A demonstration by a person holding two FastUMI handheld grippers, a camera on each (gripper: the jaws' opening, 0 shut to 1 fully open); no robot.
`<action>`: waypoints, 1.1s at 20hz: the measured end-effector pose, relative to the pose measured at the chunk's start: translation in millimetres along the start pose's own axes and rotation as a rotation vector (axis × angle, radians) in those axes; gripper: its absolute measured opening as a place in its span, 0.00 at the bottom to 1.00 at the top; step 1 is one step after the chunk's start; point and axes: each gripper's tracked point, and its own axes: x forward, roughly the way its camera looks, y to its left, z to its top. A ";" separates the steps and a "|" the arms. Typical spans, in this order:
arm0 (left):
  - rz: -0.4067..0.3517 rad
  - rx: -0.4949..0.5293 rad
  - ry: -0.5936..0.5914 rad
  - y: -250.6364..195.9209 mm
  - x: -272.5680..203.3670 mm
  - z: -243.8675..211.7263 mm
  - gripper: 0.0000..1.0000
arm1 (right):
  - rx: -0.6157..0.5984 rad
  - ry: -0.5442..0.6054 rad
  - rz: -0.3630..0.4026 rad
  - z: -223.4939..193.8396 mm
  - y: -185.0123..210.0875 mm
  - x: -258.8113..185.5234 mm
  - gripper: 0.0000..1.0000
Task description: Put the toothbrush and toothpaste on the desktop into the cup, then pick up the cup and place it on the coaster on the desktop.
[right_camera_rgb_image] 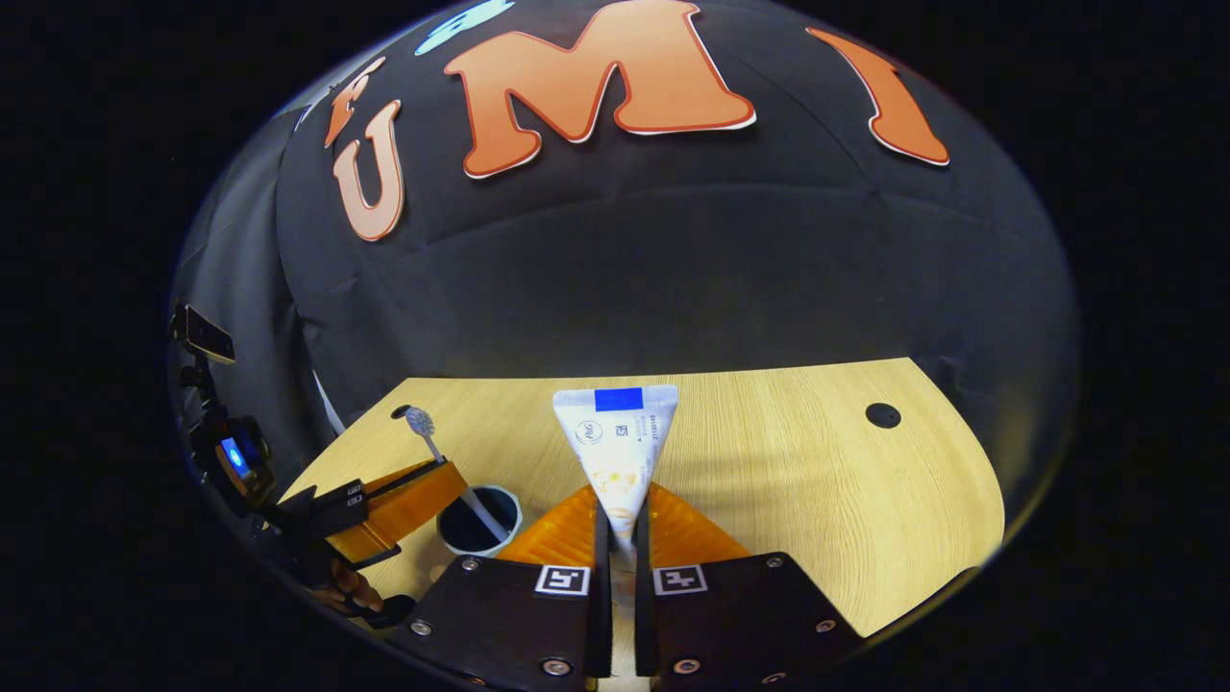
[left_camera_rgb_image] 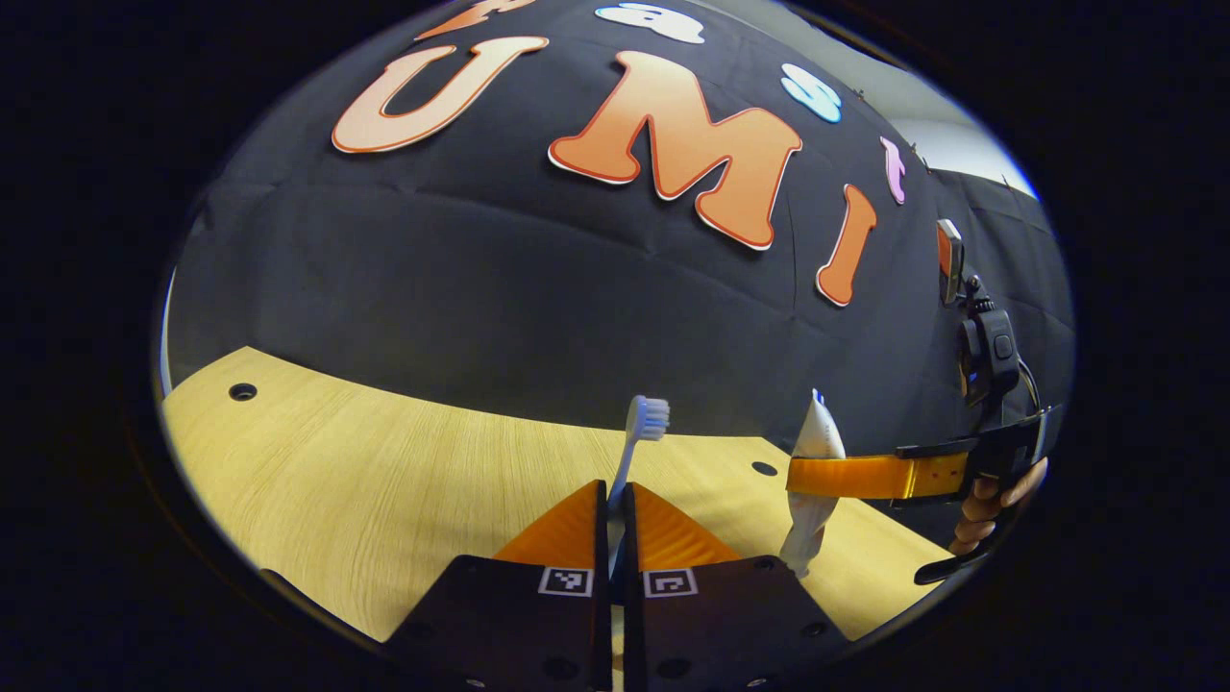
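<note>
Toothbrush and toothpaste are both gripped above the surface – one in each pair of tongs.

The toothbrush [left_camera_rgb_image: 636,442] is clamped by the left tongs [left_camera_rgb_image: 615,509], bristles up; in the right gripper view its lower end is seen inside the cup [right_camera_rgb_image: 479,520], near the surface's [right_camera_rgb_image: 769,461] left edge. The toothpaste [right_camera_rgb_image: 618,452] is pinched by the right tongs [right_camera_rgb_image: 620,524] – crimped end up, clear of the cup.

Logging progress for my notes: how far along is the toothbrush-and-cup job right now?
Nothing is in the cup yet. Both items are lifted: the left tool grips the toothbrush, whose lower end hangs over the cup, and the right tool grips the toothpaste. Left: dropping both in, then moving the cup to a coaster.
</note>
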 end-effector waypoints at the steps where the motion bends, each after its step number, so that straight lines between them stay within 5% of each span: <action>1: 0.000 0.003 -0.001 0.2 0.9 -0.6 0.05 | 0.001 0.002 -0.004 -1.6 -1.4 0.9 0.10; 19: 0.044 0.110 0.044 1.2 19.3 -6.3 0.08 | 0.040 0.000 -0.040 2.9 -16.4 3.6 0.10; 22: 0.055 0.111 0.063 6.2 20.6 -10.2 0.16 | 0.038 0.000 -0.042 5.2 -16.3 3.5 0.10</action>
